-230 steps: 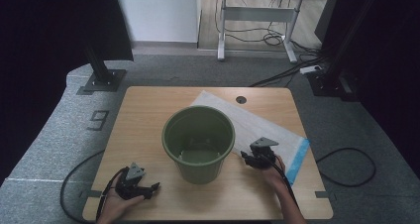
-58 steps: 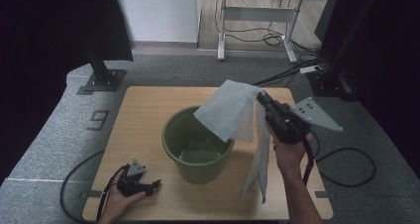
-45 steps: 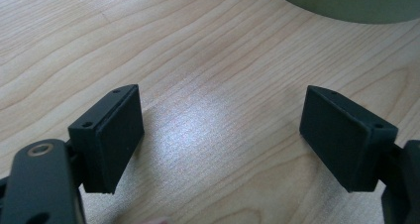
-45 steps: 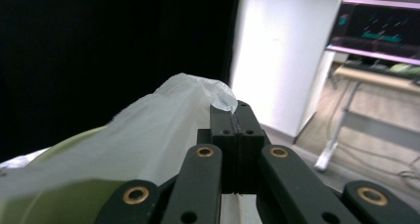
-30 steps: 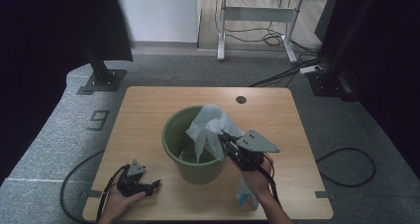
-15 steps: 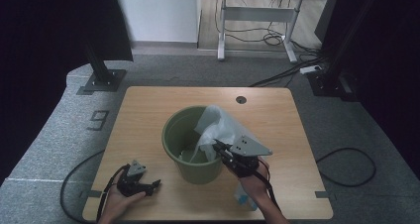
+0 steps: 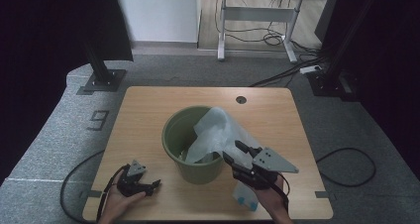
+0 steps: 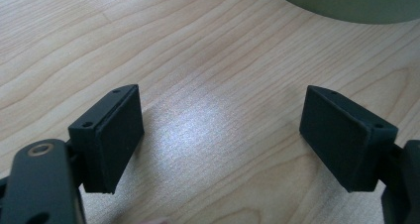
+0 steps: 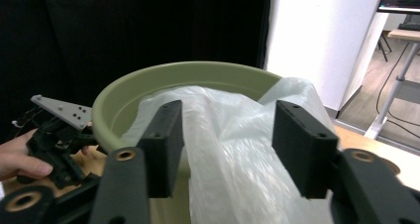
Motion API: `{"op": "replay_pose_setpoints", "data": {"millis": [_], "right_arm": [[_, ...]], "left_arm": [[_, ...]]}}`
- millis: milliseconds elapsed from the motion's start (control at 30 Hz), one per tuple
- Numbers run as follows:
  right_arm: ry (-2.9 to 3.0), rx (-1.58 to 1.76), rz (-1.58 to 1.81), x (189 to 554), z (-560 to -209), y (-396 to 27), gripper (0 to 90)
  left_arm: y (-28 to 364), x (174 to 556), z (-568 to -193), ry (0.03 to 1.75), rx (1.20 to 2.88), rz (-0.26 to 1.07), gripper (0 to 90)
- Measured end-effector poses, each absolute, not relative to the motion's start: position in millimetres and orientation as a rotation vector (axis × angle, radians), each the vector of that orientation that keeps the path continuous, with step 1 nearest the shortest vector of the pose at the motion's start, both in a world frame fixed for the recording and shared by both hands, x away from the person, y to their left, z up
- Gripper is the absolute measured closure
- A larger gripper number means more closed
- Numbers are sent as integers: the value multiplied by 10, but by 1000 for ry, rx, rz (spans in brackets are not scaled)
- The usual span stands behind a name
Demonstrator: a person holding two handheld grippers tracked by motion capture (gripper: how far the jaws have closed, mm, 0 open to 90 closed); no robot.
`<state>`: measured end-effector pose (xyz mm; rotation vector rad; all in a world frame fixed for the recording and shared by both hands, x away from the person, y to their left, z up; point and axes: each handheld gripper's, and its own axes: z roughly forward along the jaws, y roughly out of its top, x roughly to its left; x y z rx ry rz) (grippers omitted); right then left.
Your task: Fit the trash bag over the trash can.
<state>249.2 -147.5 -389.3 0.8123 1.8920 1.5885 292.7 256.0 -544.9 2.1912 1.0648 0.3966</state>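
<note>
A green bucket [image 7: 178, 135] stands mid-table. A translucent white plastic bag [image 7: 218, 132] hangs over its right rim, partly inside, and its blue-edged end [image 7: 245, 198] lies on the table. My right gripper [image 7: 232, 152] is at the bucket's right front. Its jaws have just been opening, and in the right gripper view the bag [image 9: 233, 154] runs loose between the pads of the right gripper [image 9: 228, 115] in front of the bucket rim [image 9: 198, 70]. My left gripper [image 7: 152, 186] rests open on the wood at front left. In its own view the left gripper [image 8: 220, 125] holds nothing.
The wooden table [image 7: 148, 110] has a cable hole [image 7: 241, 99] at the back. Black stand bases [image 7: 101, 80] flank the table on grey carpet, where a cable [image 7: 346, 167] loops on the right. A white desk [image 7: 257, 16] stands far behind.
My right gripper has shifted slightly toward the table's front edge and let go of the bag, which now sags over the bucket rim. The left gripper has stayed put.
</note>
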Motion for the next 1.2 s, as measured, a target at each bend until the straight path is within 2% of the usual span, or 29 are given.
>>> {"op": "replay_pose_setpoints", "data": {"millis": [200, 400, 900, 967, 1000, 1033, 1100, 1200], "right_arm": [[1879, 865, 1580, 2289, -4010, -1667, 353], [1903, 959, 1535, 2134, -4352, -1871, 332], [1881, 1071, 1451, 2114, -4786, -1960, 332], [1882, 1079, 1432, 2115, -4836, -1962, 369], [1878, 1083, 1424, 2115, -4860, -1968, 432], [1866, 1076, 1415, 2111, -4877, -1980, 545], [1838, 1057, 1411, 2111, -4889, -2024, 713], [1808, 1050, 1425, 2134, -4853, -2101, 849]], "left_arm": [[2558, 2925, -5450, 1067, 2189, 398, 167], [2554, 2920, -5451, 1072, 2187, 400, 167], [2549, 2919, -5450, 1077, 2186, 403, 166], [2541, 2918, -5450, 1082, 2185, 404, 165], [2536, 2918, -5450, 1083, 2183, 404, 165], [2529, 2918, -5450, 1086, 2181, 405, 167], [2511, 2914, -5442, 1083, 2181, 411, 191], [2458, 2881, -5384, 1056, 2182, 451, 236]]}}
